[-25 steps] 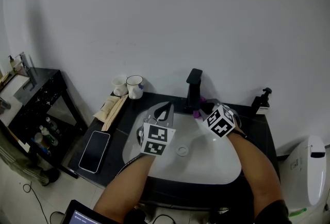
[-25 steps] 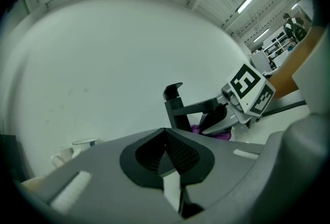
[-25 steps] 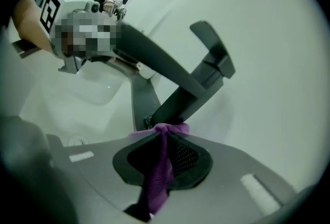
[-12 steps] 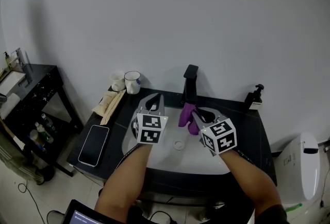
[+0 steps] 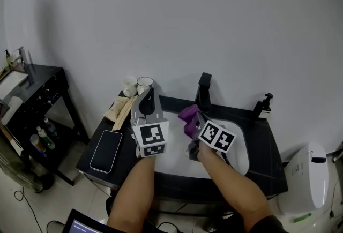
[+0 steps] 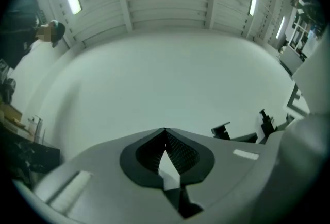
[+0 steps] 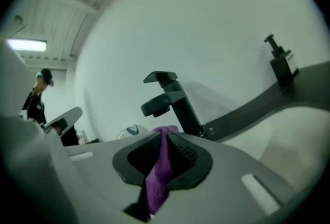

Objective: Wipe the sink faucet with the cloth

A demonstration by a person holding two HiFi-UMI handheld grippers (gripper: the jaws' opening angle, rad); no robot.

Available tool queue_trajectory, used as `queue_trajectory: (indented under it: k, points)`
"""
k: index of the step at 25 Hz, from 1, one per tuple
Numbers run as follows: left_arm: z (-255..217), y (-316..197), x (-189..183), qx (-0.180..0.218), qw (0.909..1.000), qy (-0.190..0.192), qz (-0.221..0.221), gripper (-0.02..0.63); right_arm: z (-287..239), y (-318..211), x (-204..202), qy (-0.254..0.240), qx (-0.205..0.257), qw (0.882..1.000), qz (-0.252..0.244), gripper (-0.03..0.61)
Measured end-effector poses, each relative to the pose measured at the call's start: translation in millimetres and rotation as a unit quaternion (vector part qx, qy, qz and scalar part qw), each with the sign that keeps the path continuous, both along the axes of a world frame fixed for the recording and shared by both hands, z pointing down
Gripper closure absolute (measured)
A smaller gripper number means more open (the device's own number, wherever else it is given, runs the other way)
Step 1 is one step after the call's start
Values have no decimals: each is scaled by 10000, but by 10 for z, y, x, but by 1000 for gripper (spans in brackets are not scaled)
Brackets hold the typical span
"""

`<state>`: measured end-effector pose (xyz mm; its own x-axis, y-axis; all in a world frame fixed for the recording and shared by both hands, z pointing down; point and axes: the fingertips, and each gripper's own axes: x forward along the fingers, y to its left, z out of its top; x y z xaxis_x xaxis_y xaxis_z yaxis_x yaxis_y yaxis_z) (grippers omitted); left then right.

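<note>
ok so the right gripper [image 5: 194,122] is clamped tight on the purple cloth [image 5: 187,114]. In the right gripper view the fabric is pinched right between the jaws, with a bunch poking out past the tips. The cloth is up in the air over the white basin [image 5: 238,154] and not touching the black faucet [image 5: 202,89], which sits at roughly 1 o'clock from it on the back rim. The left gripper [image 5: 147,99] is at 9 o'clock from the right one, jaws closed on nothing and aimed up at the wall

my take on doing this bit well:
- lead with the bunched end so fabric meets the faucet, not bare jaw
- I'd start on the spout and handle up top, then drag down the column
- only a narrow strip looks pinched, so keep the squeeze on, or rubbing could tug it loose
- watch the soap dispenser [image 5: 263,105] at 3 o'clock from the faucet, a wide sweep could clip it
- park the left gripper where it is, off toward the phone [image 5: 104,150] side, it's not needed here
</note>
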<state>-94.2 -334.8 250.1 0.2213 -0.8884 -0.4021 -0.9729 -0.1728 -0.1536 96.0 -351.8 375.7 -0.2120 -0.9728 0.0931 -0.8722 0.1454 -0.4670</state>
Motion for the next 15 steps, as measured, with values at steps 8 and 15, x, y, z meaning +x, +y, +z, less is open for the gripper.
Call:
queue_trajectory:
  k: [8, 15]
  points:
    - [-156, 160, -256, 334, 9979, 550, 86, 597, -119, -289, -234, -2252, 549, 9660, 1146, 540]
    - [-322, 338, -376, 653, 9937, 902, 134, 597, -417, -502, -175, -3104, 1154, 9305, 1567, 541]
